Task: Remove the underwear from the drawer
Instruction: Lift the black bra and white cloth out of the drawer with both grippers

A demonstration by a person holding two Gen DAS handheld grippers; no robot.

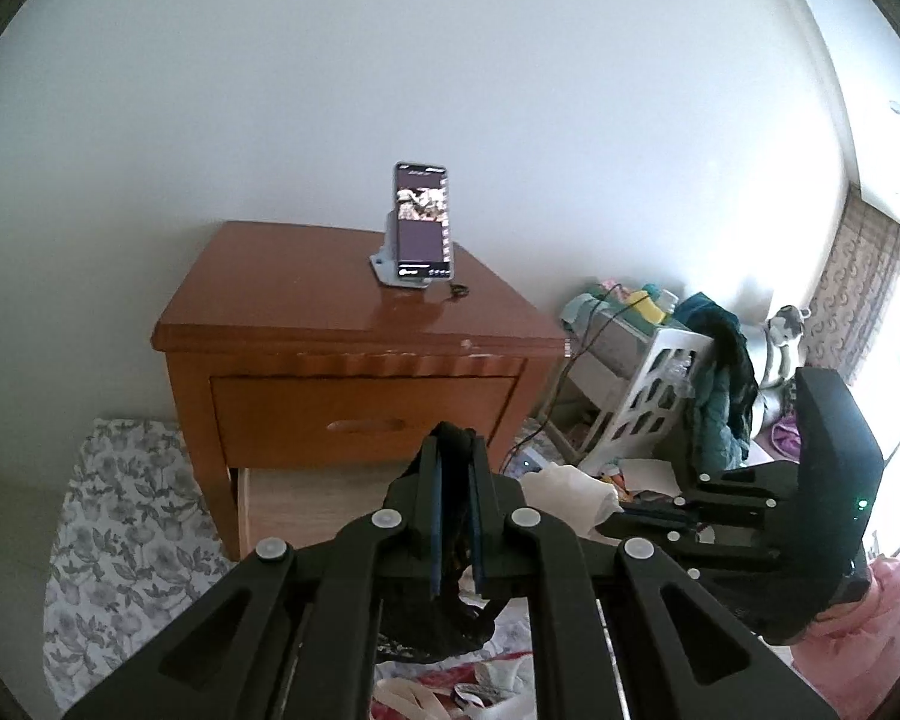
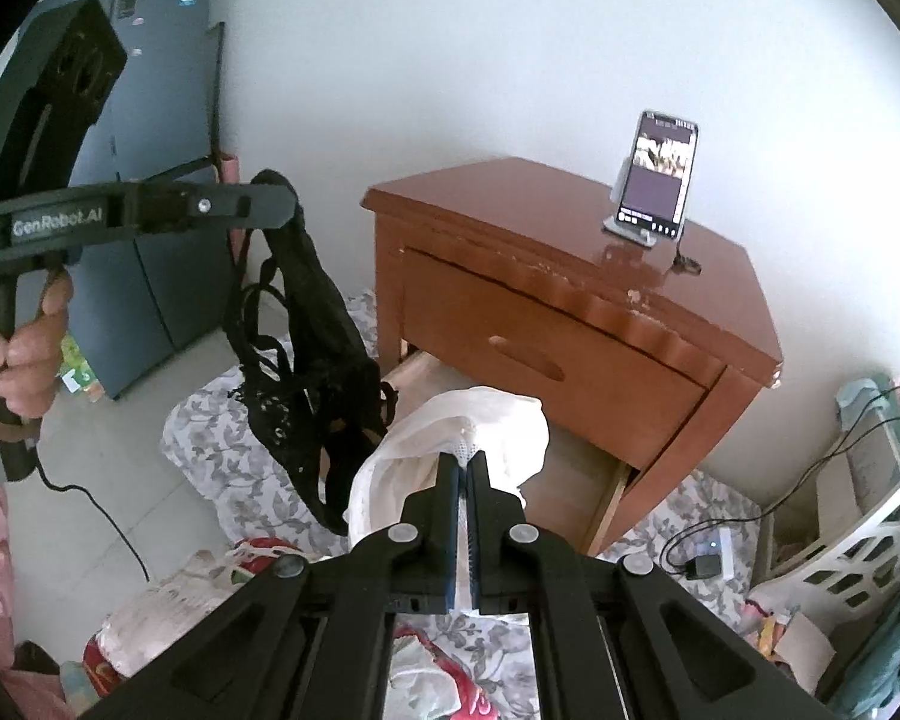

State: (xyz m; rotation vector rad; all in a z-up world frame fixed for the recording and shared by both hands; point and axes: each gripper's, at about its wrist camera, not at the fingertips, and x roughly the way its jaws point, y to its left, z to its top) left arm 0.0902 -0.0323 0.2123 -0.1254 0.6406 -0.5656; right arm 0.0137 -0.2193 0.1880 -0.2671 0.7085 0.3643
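Observation:
In the left wrist view my left gripper [image 1: 455,441] is shut on black lace underwear [image 1: 444,630], which hangs below its fingers. The right wrist view shows the same gripper [image 2: 291,204] held up at the left, with the black underwear [image 2: 312,360] dangling free from its tip. My right gripper [image 2: 467,459] is shut on white underwear [image 2: 474,420], bunched around its fingertips. It also shows at the right in the left wrist view as the right gripper [image 1: 615,519], with the white underwear [image 1: 570,489]. Behind them, the wooden nightstand's lower drawer [image 2: 576,480] stands pulled out and its upper drawer [image 1: 360,420] is closed.
A phone on a stand [image 1: 420,222] sits on the nightstand top [image 1: 306,300]. Floral cloth [image 1: 120,540] covers the floor with loose clothes [image 2: 168,600] on it. A white laundry basket [image 1: 648,396] with clothes stands at the right, with cables [image 2: 708,558] nearby. A dark panel [image 2: 162,150] leans at the left.

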